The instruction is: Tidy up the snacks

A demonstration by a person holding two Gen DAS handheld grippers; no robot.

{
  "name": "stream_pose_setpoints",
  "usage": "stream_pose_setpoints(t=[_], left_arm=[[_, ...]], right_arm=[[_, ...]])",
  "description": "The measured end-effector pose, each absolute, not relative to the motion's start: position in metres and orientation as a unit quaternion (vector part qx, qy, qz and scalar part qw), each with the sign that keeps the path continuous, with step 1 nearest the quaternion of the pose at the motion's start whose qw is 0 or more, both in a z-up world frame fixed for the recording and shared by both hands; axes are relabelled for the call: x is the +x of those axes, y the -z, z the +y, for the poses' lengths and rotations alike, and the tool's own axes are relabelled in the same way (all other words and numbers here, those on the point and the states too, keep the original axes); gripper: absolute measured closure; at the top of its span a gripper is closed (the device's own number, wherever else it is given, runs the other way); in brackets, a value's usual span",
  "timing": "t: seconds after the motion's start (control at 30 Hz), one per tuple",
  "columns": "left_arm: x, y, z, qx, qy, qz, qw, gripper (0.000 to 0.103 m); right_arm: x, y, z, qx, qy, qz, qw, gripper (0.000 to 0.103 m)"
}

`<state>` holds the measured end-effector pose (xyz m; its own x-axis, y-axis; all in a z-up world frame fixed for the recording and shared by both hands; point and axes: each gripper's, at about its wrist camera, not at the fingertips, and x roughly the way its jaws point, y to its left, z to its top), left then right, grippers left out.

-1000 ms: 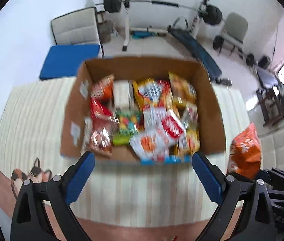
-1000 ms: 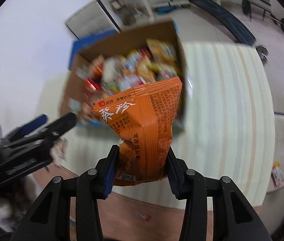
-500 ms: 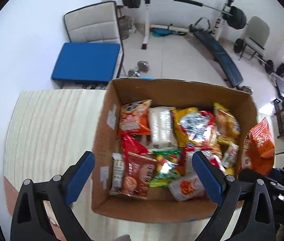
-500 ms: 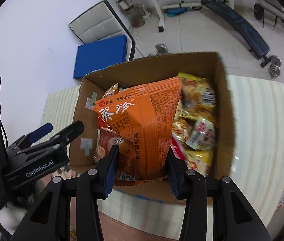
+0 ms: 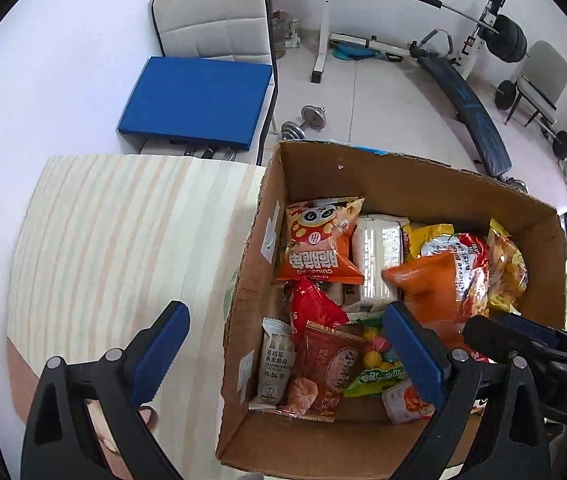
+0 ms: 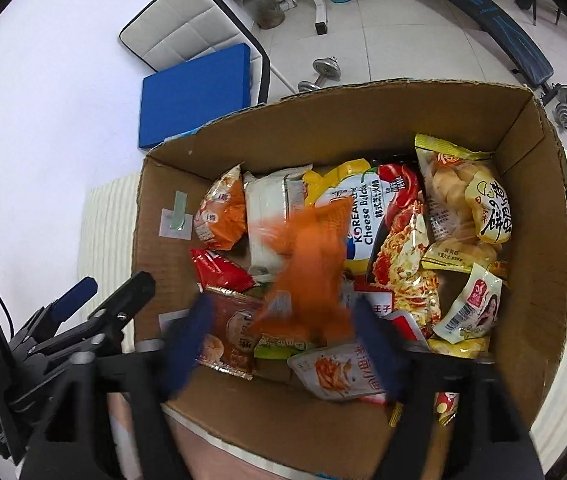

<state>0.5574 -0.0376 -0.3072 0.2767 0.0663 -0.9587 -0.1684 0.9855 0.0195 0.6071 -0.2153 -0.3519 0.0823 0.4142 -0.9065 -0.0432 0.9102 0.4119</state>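
A crinkled orange foil snack bag (image 6: 307,280) blurs between the right claw's (image 6: 283,340) just-parted blue pads, above the brown corrugated cardboard box (image 6: 539,240); the left claw (image 5: 287,352) gapes empty.

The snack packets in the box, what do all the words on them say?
"KOREAN Cheese Bulda", cut off: yellow and red noodle packet.
"CRANBERRY COOKIES": white cookie packet.
"CUICUISHA", upside down: orange cartoon-face bag.
"DAS", cut off: right gripper body.
Chinese characters also show on several packets; the small print is too tiny to read.
Falling orange bag: too blurred.
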Motion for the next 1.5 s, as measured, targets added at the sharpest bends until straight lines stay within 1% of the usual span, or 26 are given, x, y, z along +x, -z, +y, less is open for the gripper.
stream_pose_setpoints(t=[0.07, 0.13, 0.33, 0.53, 0.73, 0.93, 1.27, 1.5], left_arm=[[0.555, 0.304, -0.037, -0.043, -0.070, 0.595, 0.800, 0.003], [0.550, 0.303, -0.038, -0.041, -0.063, 0.597, 0.798, 0.003], [0.531, 0.301, -0.055, -0.023, -0.042, 0.597, 0.801, 0.003], [0.507, 0.293, -0.078, -0.016, -0.018, 0.595, 0.803, 0.003], [0.477, 0.267, -0.096, -0.001, -0.008, 0.575, 0.818, 0.003], [0.442, 0.230, -0.097, -0.021, -0.005, 0.555, 0.832, 0.003], [0.353, 0.158, -0.107, -0.037, -0.003, 0.510, 0.859, 0.003], [0.303, 0.112, -0.115, -0.037, -0.001, 0.483, 0.875, 0.003]], right_arm=[[0.605, 0.351, -0.220, 0.131, -0.146, 0.658, 0.727, 0.020], [0.600, 0.349, -0.226, 0.117, -0.131, 0.659, 0.731, 0.016], [0.571, 0.339, -0.249, 0.057, -0.083, 0.654, 0.750, 0.010], [0.544, 0.328, -0.265, 0.044, -0.064, 0.649, 0.757, 0.008], [0.509, 0.303, -0.274, 0.040, -0.063, 0.633, 0.770, 0.007], [0.464, 0.259, -0.291, 0.060, -0.067, 0.605, 0.791, 0.007], [0.364, 0.168, -0.309, 0.060, -0.076, 0.541, 0.836, 0.007], [0.302, 0.124, -0.317, 0.054, -0.083, 0.516, 0.851, 0.007]])
